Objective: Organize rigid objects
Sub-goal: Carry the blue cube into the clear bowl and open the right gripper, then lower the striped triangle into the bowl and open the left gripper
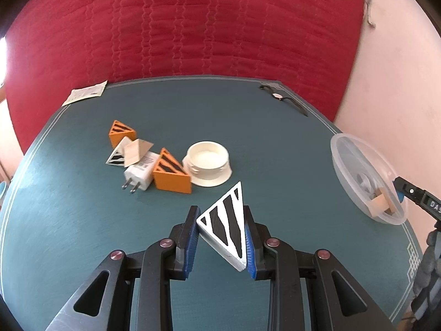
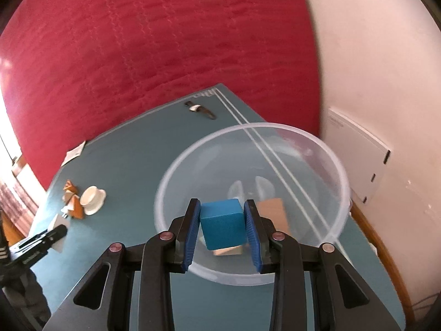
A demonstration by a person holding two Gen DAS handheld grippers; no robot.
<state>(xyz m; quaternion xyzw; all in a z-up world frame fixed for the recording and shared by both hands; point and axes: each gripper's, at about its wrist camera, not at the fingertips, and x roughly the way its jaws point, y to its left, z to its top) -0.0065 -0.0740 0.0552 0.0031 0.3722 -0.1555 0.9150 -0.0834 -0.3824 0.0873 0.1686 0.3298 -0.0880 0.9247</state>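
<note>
Clamped in the right gripper, a blue cube hangs over the clear bowl — release next — while the left gripper grips a striped white wedge.

Two hand-held tools, each with black arms and blue-padded fingers, both angled downward. The left tool has its pads clamped on a white wedge with black stripes, gripped by its slanted sides and lifted off the bench. The right tool has its pads pressed on opposite faces of a blue cube, held in the air. A dark sleeve shows at the frame's edge
</note>
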